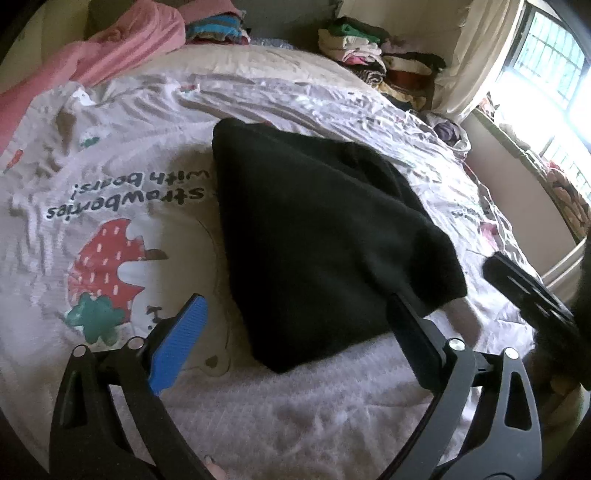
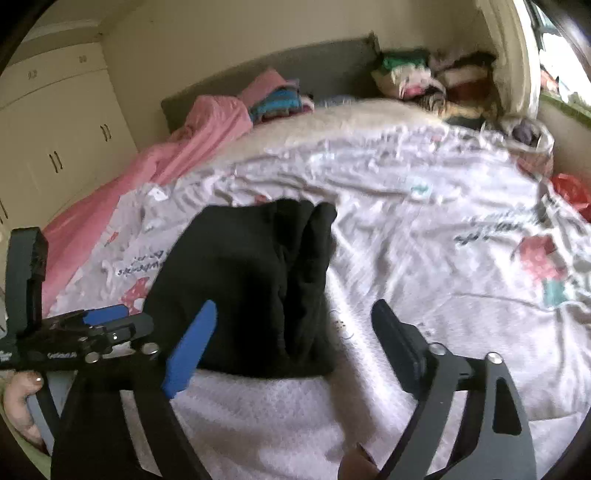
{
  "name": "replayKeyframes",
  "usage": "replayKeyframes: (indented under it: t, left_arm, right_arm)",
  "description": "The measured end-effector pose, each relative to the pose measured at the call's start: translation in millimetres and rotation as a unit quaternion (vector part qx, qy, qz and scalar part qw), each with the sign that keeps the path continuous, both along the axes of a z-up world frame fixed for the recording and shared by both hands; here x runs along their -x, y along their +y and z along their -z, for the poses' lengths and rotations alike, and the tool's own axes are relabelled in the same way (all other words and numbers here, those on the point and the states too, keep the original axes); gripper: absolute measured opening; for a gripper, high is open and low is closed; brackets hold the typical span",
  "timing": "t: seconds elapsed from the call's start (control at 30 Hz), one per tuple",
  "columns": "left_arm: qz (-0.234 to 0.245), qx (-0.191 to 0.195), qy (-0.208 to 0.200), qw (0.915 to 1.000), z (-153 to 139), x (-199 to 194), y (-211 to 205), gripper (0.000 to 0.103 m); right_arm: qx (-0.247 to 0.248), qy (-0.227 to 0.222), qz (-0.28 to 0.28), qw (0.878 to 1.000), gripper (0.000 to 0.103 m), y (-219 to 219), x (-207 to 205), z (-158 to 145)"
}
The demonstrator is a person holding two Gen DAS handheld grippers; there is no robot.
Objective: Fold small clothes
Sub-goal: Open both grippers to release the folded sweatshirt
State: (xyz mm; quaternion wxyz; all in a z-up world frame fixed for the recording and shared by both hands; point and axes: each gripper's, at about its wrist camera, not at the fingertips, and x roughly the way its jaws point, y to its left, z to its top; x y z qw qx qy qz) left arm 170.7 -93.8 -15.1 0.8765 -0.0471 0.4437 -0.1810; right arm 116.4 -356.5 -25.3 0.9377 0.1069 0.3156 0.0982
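A black garment (image 1: 314, 229) lies folded into a thick, roughly rectangular bundle on the white strawberry-print bed cover (image 1: 92, 177). My left gripper (image 1: 297, 297) is open at the bundle's near edge, its blue pad to the left. The near right corner of the cloth drapes over its black finger (image 1: 410, 325). In the right wrist view the same garment (image 2: 251, 288) shows a lengthwise crease. My right gripper (image 2: 293, 304) stands open just above its near right part, with nothing pinched. The left gripper (image 2: 110, 319) sits at that view's left edge.
Stacks of folded clothes (image 1: 218, 29) (image 1: 369, 51) stand by the grey headboard (image 2: 295, 70). A pink blanket (image 1: 110, 51) lies along the far left. A window (image 1: 546, 55) is on the right and wardrobe doors (image 2: 55, 129) on the left. A red bag (image 2: 570, 188) lies at the bed's right edge.
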Motion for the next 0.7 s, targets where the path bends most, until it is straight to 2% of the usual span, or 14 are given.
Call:
replayKeyframes:
  t: [0.07,0.33,0.57,0.7]
  left_arm:
    - [-0.001,0.004,-0.006,1.0,-5.1,5.4,1.9,0.093]
    - [-0.009,0.006,-0.052,0.9986,-29.1,37.1,11.0,0.093]
    - [-0.009,0.001,-0.077,0.997,-33.8,71.5,18.5,0.093]
    - [-0.012,-0.009,-0.093,0.9955,-32.9,90.6,24.7,0.094]
  right_arm:
    - [0.011,-0.02,0.008,1.0,0.098,0.0,13.0,-8.8]
    - [0.058,-0.085,0.024,0.994,0.098,2.3,62.1,-32.6]
    - [0.089,-0.112,0.029,0.989,0.098,13.0,94.4,-35.4]
    - [0.078,-0.114,0.029,0.99,0.099,21.4,110.3,-29.8]
